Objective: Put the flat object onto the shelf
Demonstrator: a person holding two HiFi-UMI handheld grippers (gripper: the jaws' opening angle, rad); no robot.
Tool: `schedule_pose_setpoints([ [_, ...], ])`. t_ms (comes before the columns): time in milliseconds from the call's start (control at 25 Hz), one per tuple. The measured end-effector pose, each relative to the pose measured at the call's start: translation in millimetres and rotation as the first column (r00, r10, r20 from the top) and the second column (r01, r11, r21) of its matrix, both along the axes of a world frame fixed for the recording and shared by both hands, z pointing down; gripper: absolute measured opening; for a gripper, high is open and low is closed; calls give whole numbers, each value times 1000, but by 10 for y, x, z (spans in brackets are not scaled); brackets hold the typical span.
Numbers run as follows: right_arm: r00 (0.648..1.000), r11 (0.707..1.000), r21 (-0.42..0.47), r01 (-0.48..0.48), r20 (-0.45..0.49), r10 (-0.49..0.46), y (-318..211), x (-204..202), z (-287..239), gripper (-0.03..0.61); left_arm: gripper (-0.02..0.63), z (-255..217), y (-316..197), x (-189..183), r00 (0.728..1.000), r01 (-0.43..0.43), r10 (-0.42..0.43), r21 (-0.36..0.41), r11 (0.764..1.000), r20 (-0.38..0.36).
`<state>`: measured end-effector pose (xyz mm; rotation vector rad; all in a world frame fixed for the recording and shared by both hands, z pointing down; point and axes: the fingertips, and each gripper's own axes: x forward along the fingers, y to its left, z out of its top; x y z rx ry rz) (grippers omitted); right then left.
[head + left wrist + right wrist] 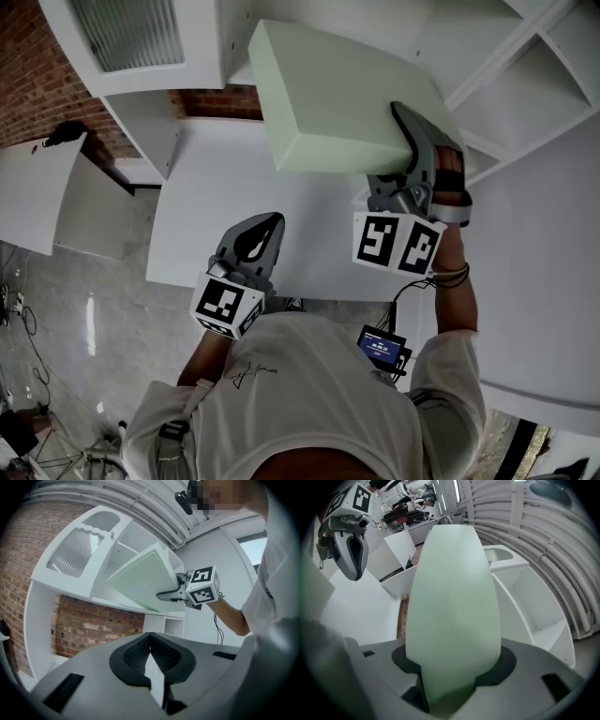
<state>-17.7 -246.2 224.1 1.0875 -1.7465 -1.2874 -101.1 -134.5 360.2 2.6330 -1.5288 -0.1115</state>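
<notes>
The flat object is a pale green slab (337,98), held up tilted in front of the white shelf unit (525,56). My right gripper (410,131) is shut on the slab's near right edge. In the right gripper view the slab (454,602) rises from between the jaws and hides the middle of the shelf (534,602). The left gripper view shows the slab (140,581) leaning into the shelf's open compartments (117,559), with the right gripper (171,595) below it. My left gripper (251,246) hangs lower and to the left, shut and holding nothing.
A white tabletop (216,206) lies under both grippers. A cabinet door with ribbed glass (131,33) is at the upper left, against a brick wall (37,84). A white panel (37,187) stands at the left over the grey floor (84,328).
</notes>
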Motion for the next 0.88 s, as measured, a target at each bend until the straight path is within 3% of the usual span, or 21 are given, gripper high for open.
schedule_pose_setpoints([
  [880, 983, 996, 64, -59, -172, 69, -302, -196, 347, 284, 14, -189, -51, -110, 1000, 22, -22, 39, 999, -2],
])
